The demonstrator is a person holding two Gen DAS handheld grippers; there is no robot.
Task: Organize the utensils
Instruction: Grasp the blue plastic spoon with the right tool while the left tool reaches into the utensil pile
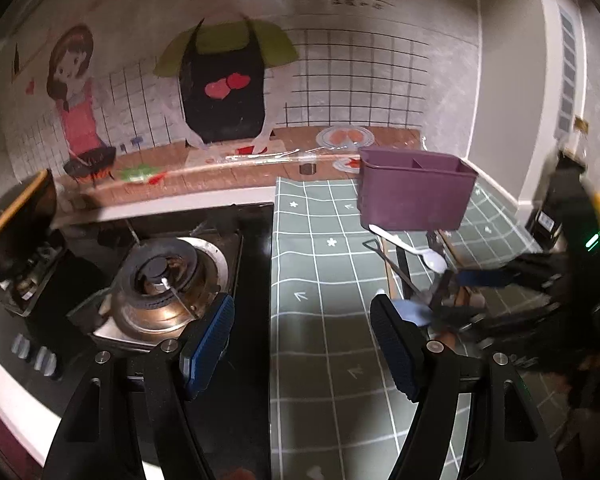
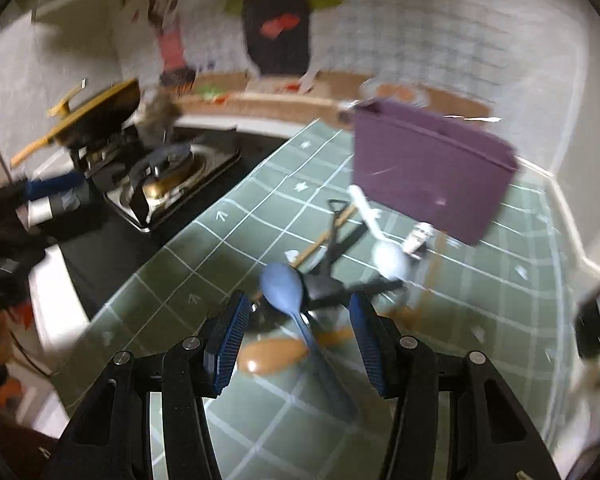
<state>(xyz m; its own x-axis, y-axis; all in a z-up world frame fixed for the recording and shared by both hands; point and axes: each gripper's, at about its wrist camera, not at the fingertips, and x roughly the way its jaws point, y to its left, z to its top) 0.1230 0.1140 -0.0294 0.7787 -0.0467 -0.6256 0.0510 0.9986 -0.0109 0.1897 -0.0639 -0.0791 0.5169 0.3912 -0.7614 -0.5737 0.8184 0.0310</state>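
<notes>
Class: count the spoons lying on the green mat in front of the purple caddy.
3: a blue spoon between the right gripper's fingers, a brown spoon just beneath it, a white spoon nearer the caddy. Others may be hidden.

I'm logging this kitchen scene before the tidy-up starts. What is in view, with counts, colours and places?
Utensil caddy: one, purple, with compartments, standing at the back of the mat.
Mat: one, grey-green with a white grid, covering the counter right of the stove.
White spoon: one, lying in front of the caddy.
Blue spoon: one, light blue, in the pile between the right claw's fingers.
Brown spoon: one, under the blue spoon's handle.
Black utensil: at least one, in the pile; blur hides its kind.
Gas burner: one, dark metal, left of the mat.
Pan: one, black with a yellowish rim, behind the burner.
Left claw: open, above the mat's edge.
Right claw: open, over the pile.
</notes>
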